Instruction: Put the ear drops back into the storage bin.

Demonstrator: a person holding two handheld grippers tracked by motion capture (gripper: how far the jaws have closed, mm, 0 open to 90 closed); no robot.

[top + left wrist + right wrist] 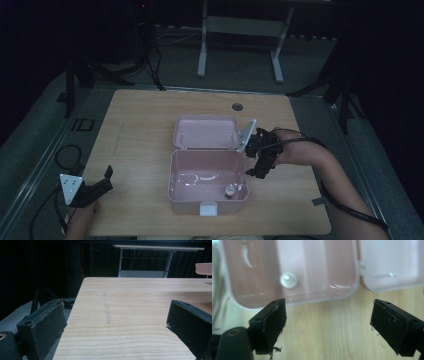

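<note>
An open pink plastic box stands in the middle of the wooden table, its lid tipped back. A small white round-topped object lies inside near the front right corner; the right gripper view has it as a blurred white knob. My right gripper hovers just off the box's right wall, jaws wide apart with nothing between them, over bare wood beside the box rim. At the table's front left corner, far from the box, my left gripper is open and empty.
A white latch sits on the box's front wall. The table has a round cable hole near its far edge. A desk frame and dark stand legs are on the floor beyond. Cables lie left of the table.
</note>
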